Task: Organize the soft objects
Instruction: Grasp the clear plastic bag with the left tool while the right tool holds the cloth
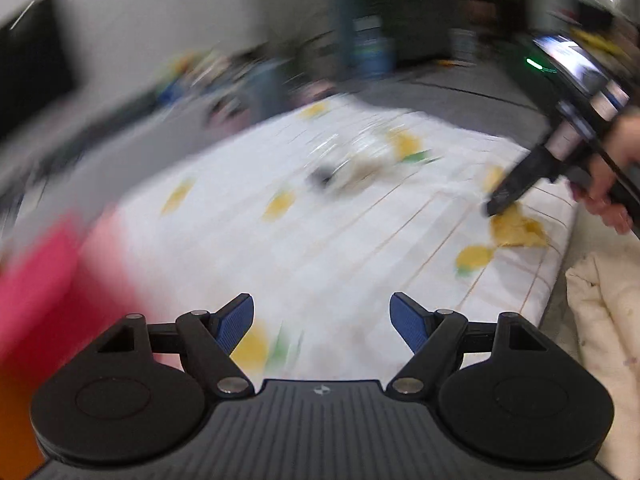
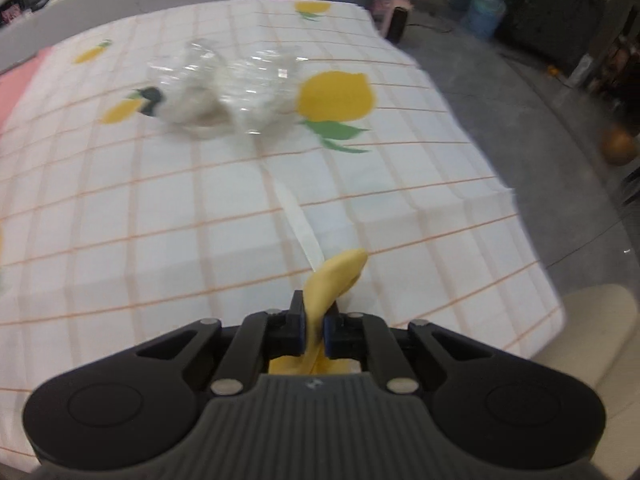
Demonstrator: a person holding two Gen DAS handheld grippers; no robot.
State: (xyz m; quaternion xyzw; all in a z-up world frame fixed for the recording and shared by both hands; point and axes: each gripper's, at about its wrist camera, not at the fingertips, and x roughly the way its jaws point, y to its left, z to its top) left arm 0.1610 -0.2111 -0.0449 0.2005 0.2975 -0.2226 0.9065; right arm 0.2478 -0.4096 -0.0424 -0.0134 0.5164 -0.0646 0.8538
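Nearest the right wrist camera, the right tool (image 2: 315,332) is clamped on a yellow cloth (image 2: 334,276) over the near right part of the lemon-print sheet (image 2: 168,216). The left tool (image 1: 322,322) gapes wide, holding nothing. Farther off lies a clear plastic bag (image 2: 224,88). Judging by this, lift the cloth steadily, keeping the sheet from snagging.

The left wrist view looks forward between its wide-apart jaws, low over the lemon-print sheet (image 1: 340,240), blurred, with the right gripper (image 1: 506,196) ahead to the right. The right wrist view looks down past its closed jaws, close to the same sheet (image 2: 180,220). Both share the plastic-wrapped bundle (image 2: 224,88) ahead of the jaws.
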